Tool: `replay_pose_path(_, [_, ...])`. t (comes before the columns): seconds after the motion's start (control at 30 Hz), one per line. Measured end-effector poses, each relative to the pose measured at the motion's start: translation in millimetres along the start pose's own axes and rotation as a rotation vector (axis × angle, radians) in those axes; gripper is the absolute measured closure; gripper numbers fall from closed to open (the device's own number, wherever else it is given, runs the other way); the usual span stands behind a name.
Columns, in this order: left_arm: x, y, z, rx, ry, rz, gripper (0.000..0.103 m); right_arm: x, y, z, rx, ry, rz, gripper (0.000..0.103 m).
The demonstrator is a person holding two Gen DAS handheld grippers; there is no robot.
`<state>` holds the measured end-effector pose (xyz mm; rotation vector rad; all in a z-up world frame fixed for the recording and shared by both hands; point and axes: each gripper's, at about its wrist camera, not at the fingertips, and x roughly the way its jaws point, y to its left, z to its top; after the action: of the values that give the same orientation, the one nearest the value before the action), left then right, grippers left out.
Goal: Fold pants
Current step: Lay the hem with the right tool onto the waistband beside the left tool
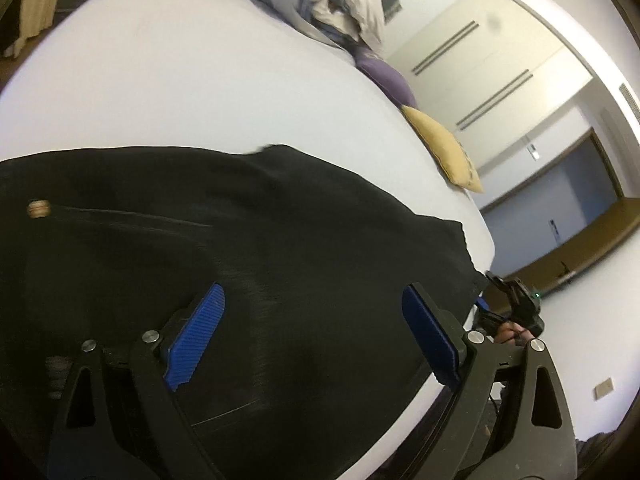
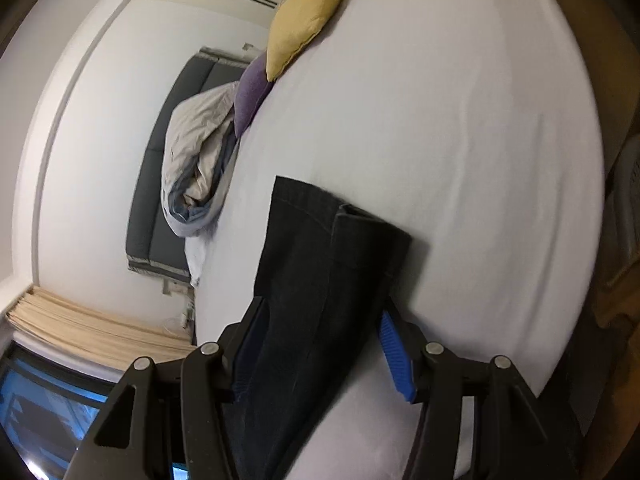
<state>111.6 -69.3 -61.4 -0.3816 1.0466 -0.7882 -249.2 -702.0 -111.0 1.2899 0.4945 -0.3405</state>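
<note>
Pants (image 1: 248, 264) are spread flat on the white bed (image 1: 180, 80), near its front edge; the dark fabric fills the lower left of the left wrist view, with a metal button (image 1: 39, 209) seen at the far left. The left gripper (image 1: 312, 332) is held wide open over the fabric, blue pads (image 1: 196, 340) well apart, nothing clamped between them. Whether the pads touch the cloth cannot be told. At the right edge of that view the right gripper (image 1: 516, 300) is seen beside the bed corner, gripped by a hand (image 1: 510, 332).

In the right wrist view, the leg end of the pants (image 2: 320, 280) is laid across the bed (image 2: 460, 140), hems pointing away from the camera, one leg stacked on the other with the upper hem slightly offset. The right gripper (image 2: 320, 344) is seen partly open, with the leg fabric running between the fingers (image 2: 394, 352). The pads are not seen pressing on it; the left pad is in shadow beside the cloth.

No containers are in view. Along the far side of the bed, a rolled duvet (image 2: 196, 160), a purple cushion (image 2: 252, 96) and a yellow cushion (image 2: 304, 16) are lined up, each touching the next. A curtain (image 2: 92, 328) and a window (image 2: 36, 408) are seen at lower left.
</note>
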Motion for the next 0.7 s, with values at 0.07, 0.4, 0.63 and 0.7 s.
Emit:
replay_pose_path(0.07, [15.0,-17.3,2.7,0.023,0.019,-0.03,0.012,3.5,-6.0,5.6,0.038,-0.016,0.021,0.045])
replay_pose_path(0.4, [101.7,-53.2,7.1,0.059,0.144,-0.02,0.013,22.2,-16.7,20.0,0.08,-0.038,0.048,0.097])
replay_pose_path(0.63, [102.4,-46.4,-3.0,0.085,0.125,-0.027,0.013,16.8,-6.3,14.1,0.017,-0.074,-0.005,0.099])
replay_pose_path(0.7, [99.5,-43.4,-3.7,0.08,0.121,-0.034,0.013,13.2,9.5,10.8,-0.04,-0.092,-0.047,0.098])
